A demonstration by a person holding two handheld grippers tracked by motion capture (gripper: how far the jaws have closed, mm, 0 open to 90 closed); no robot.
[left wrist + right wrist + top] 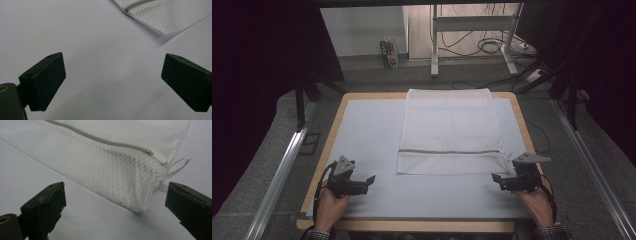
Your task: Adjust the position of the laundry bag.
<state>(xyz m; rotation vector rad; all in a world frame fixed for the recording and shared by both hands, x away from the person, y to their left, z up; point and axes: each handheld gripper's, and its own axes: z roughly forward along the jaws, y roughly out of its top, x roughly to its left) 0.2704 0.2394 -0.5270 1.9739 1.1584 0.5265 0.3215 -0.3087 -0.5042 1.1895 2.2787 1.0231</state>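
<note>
From the high view, we see a flat white mesh laundry bag with a grey zipper (pixel 449 131) lying on the pale grey sheet-covered table (pixel 367 130). The bag sits in the middle and reaches the far edge. Our left gripper (pixel 371 179) rests on the table near the close edge, left of the bag's near corner and a little apart from it. Our right gripper (pixel 496 178) rests on the other side, just beside the bag's near right corner. Both point in toward the bag.

In the left gripper view, our two black jaws stand wide apart with nothing between them but bare table. The bag's corner (pixel 170 15) lies ahead, up and to the right, well past the jaws.

In the right gripper view, our jaws are wide apart too and hold nothing. The bag's corner (pixel 120 175) lies just ahead, between the two jaws but not touching them. A small white loop (pixel 178 166) sticks out from the bag's side near the end of the zipper.
</note>
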